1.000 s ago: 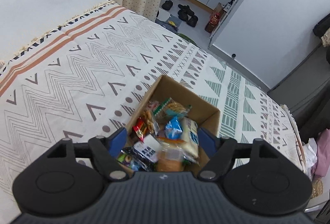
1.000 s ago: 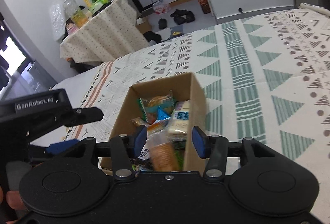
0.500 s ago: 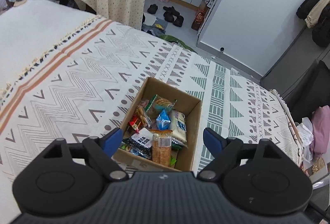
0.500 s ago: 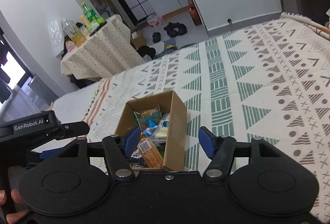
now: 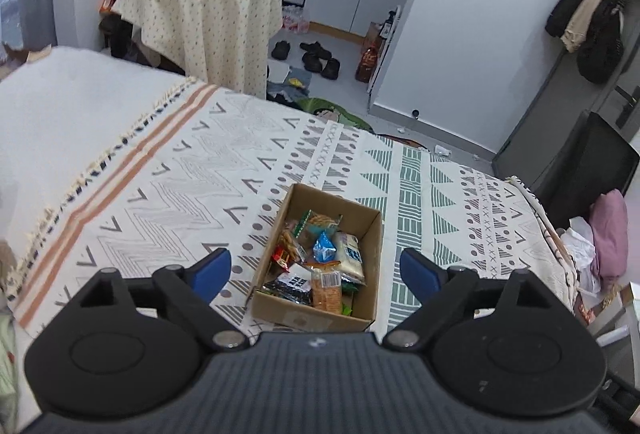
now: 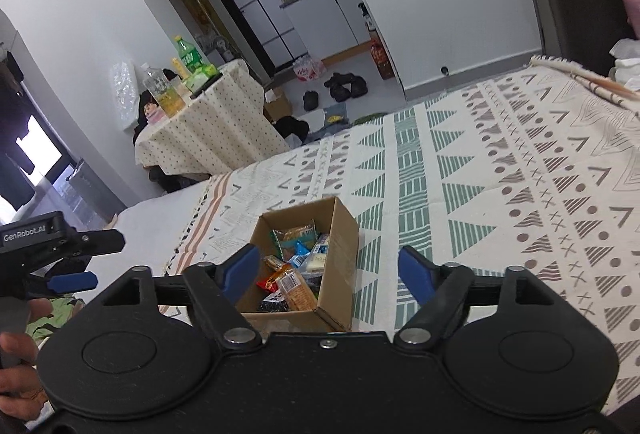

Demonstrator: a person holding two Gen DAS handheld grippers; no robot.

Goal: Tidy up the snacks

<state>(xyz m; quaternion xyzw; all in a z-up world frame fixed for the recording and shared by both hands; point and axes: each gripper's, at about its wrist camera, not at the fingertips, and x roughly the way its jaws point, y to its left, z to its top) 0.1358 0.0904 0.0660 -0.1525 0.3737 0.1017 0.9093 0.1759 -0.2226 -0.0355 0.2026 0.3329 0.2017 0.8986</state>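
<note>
An open cardboard box [image 5: 362, 308] [image 6: 339, 230] sits on a patterned bedspread [image 5: 168, 186] and is full of several snack packets [image 5: 324, 266] [image 6: 298, 276], among them an orange-brown pack, a blue pack and a white pack. My left gripper [image 5: 316, 266] hangs above and short of the box, its jaws opening with nothing held between them. My right gripper [image 6: 328, 266] also hovers above the box from the near side, jaws opening and empty. The left gripper's side [image 6: 60, 254] shows in the right wrist view, with a hand [image 6: 16, 350] on it.
The bedspread [image 6: 520, 174] stretches to the right of the box. Beyond the bed stands a round table [image 5: 208, 22] with bottles, then shoes [image 5: 316, 54] on the floor. A dark chair [image 5: 588, 170] and a pink cushion [image 5: 608, 230] lie at the bed's right edge.
Both grippers have risen and pulled back from the box, which now looks smaller. Both sets of jaws have spread wider. The packets stay in the box.
</note>
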